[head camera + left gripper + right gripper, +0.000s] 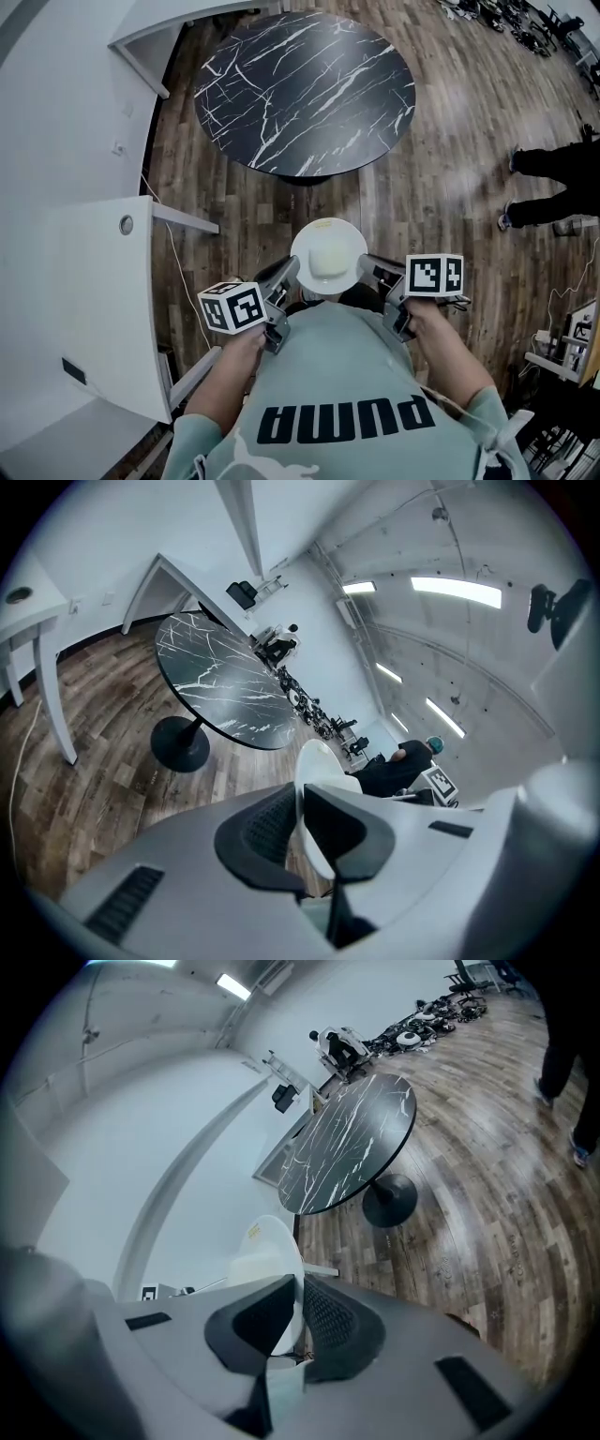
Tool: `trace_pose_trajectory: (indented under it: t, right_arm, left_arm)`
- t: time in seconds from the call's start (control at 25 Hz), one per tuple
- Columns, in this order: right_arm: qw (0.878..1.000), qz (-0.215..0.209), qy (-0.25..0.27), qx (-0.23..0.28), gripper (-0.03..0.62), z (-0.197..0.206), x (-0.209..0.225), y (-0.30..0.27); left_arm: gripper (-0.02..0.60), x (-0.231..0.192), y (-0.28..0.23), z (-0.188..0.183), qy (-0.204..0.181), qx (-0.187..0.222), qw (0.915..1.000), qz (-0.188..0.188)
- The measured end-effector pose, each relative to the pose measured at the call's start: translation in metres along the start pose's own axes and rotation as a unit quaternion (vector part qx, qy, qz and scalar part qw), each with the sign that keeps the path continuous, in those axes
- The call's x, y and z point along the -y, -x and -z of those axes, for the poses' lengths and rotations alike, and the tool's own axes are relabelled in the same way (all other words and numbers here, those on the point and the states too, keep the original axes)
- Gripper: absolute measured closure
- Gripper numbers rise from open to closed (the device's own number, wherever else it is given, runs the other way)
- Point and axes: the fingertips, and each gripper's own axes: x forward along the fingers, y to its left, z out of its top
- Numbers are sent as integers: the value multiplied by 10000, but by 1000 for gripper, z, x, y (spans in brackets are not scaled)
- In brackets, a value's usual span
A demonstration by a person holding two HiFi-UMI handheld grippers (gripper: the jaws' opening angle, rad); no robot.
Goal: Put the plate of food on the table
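We hold plate (327, 255) with pale food (328, 268) at centre of head view, in air over wood floor (450, 141). Left gripper (284, 275) pinches plate's left rim, right gripper (373, 268) its right rim. Black marble table (305, 89) sits in upper middle of frame, well apart. We judge the carry is under way; approach and set-down remain.

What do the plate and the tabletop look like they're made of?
The plate: plain white, smooth, thin rim; probably glazed ceramic, though melamine would look alike. The tabletop: black with white veins and a faint sheen; marble or a marble-look laminate, can't tell which.
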Motion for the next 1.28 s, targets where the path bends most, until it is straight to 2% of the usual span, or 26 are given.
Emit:
trace_pose_trajectory:
  t: [0.4,0.76,1.28]
  right_arm:
    - [9997,-65,57,-211,562,-38,2,-22]
    - [9987,-272,130,-419,562,-104,20,-33]
    - [9965,-484,292,-622,562,-187,58,-24]
  left_arm:
    - [549,-13,-18,-29,120,95,9997,-204]
    - [548,-12,-64,-71,206,243,9983,-487]
    - [548,7,-138,-107,291,432,9957,-765]
